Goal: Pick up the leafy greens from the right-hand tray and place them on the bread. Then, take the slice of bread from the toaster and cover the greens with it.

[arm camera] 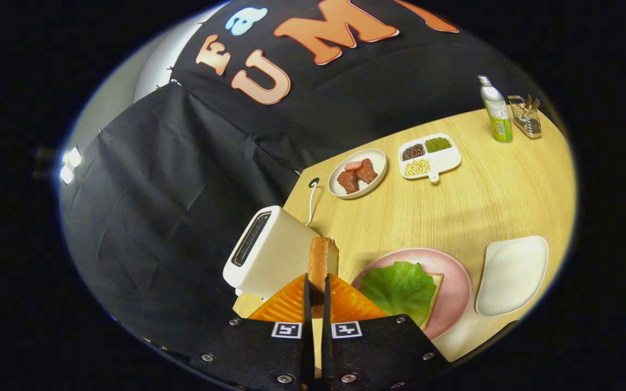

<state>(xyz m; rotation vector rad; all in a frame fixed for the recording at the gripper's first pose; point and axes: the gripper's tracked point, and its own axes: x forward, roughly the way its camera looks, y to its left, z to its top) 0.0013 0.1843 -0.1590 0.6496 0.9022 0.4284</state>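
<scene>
— Well, starting from the left: the toaster (pixel 269 252) stands at the table's near corner, its slot looking empty as far as I can see, its cord trailing off behind it.

— And the slice?

— Just to the right of it. The gripper (pixel 317 285) has its two fingers drawn narrow, pinching the slice of bread (pixel 324 258) edge-on, upright, held up beside the toaster.

— So the greens are already down?

— Yes. The leafy greens (pixel 400 285) lie on the bottom bread (pixel 436 288) on the pink plate (pixel 457 290), just right of the fingers. The white tray (pixel 511 277) further right looks bare.

— What should the holder mind?

— I'd say carry the slice across over the plate, tip it from upright to flat, and lower it square to the bread below before letting go. Dropped on its edge, it could slide off the leaf or drag it askew.

— And the rest of the room?

— A pale wooden table (pixel 487 195). Well beyond, a small plate of meat pieces (pixel 357 174), then a divided dish of beans (pixel 429 155), then a green bottle (pixel 496 111) and a wire caddy (pixel 527 117) at the far right. Black cloth hangs behind, with a bright lamp (pixel 68 165) off left.
</scene>
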